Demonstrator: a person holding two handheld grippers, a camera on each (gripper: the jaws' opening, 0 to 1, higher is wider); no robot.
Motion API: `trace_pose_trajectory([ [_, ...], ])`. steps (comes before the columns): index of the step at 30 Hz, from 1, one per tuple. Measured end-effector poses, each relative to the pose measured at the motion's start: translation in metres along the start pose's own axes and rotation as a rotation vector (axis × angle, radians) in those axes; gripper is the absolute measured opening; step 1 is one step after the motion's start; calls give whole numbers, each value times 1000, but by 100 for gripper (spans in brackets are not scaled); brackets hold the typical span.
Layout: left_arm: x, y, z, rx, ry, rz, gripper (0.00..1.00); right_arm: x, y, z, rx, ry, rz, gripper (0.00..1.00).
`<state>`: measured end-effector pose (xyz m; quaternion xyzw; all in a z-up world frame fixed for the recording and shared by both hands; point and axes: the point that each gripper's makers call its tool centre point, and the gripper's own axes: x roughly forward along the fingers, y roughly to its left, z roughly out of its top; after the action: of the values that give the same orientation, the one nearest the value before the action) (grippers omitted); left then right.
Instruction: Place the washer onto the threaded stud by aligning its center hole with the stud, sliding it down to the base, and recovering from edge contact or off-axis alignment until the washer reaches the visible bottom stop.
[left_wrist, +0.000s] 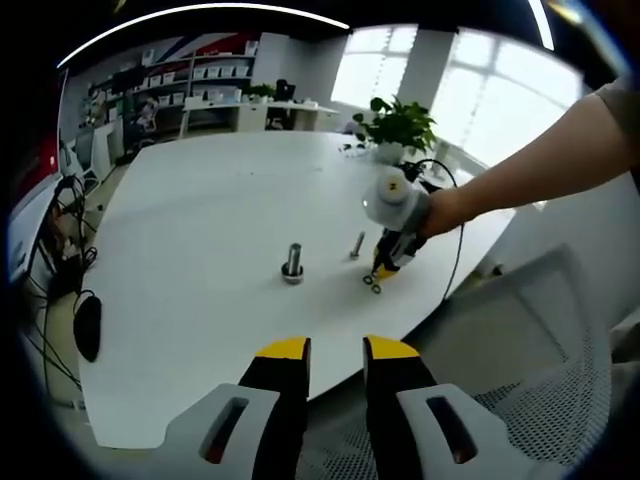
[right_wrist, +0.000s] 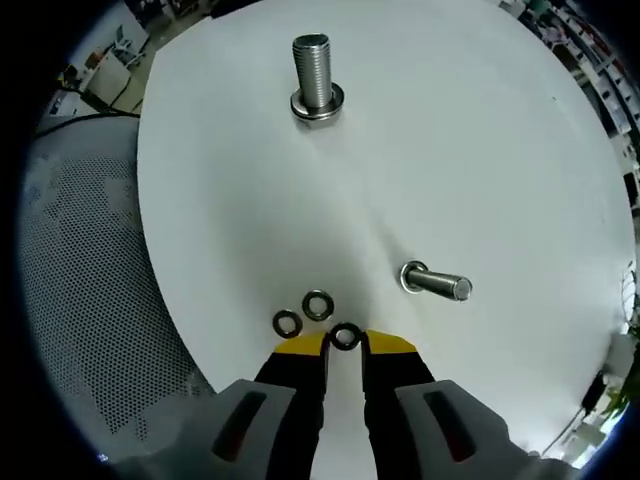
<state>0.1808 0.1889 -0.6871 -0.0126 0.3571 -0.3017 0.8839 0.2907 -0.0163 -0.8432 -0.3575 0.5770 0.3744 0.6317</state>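
On the white table (right_wrist: 480, 150) an upright threaded stud (right_wrist: 316, 72) stands on its wide base at the far side. Three small dark washers lie close to my right gripper (right_wrist: 345, 345). One washer (right_wrist: 345, 336) sits between its yellow tips, and the jaws are closed against its sides. The other two washers (right_wrist: 288, 323) (right_wrist: 318, 304) lie just left of it. In the left gripper view, the stud (left_wrist: 292, 262) is mid-table and a hand holds the right gripper (left_wrist: 385, 268) down to its right. My left gripper (left_wrist: 337, 350) hovers open off the table's near edge, holding nothing.
A smaller bolt (right_wrist: 435, 282) stands right of the washers, also seen as the thin bolt (left_wrist: 357, 245) beside the stud. A mesh chair (right_wrist: 90, 300) sits at the table edge. A potted plant (left_wrist: 398, 128) and a cable (left_wrist: 455, 250) are at the far right; a black mouse (left_wrist: 88, 326) is at left.
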Motion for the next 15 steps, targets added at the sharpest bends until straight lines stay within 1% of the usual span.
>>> trace_pose_trajectory([
  [4, 0, 0, 0, 1, -3, 1, 18, 0, 3, 0, -19, 31, -26, 15],
  [7, 0, 0, 0, 4, -1, 0, 18, -1, 2, 0, 8, 50, -31, 15],
  [9, 0, 0, 0, 3, -2, 1, 18, 0, 0, -1, 52, 58, -31, 15],
  [11, 0, 0, 1, 1, -4, 0, 18, -1, -1, -2, 128, 55, -37, 14],
  [12, 0, 0, 1, 0, -4, 0, 18, -1, -1, 0, 106, 49, -37, 14],
  [15, 0, 0, 1, 2, -4, 2, 18, -1, 2, 0, 95, 40, -51, 14],
])
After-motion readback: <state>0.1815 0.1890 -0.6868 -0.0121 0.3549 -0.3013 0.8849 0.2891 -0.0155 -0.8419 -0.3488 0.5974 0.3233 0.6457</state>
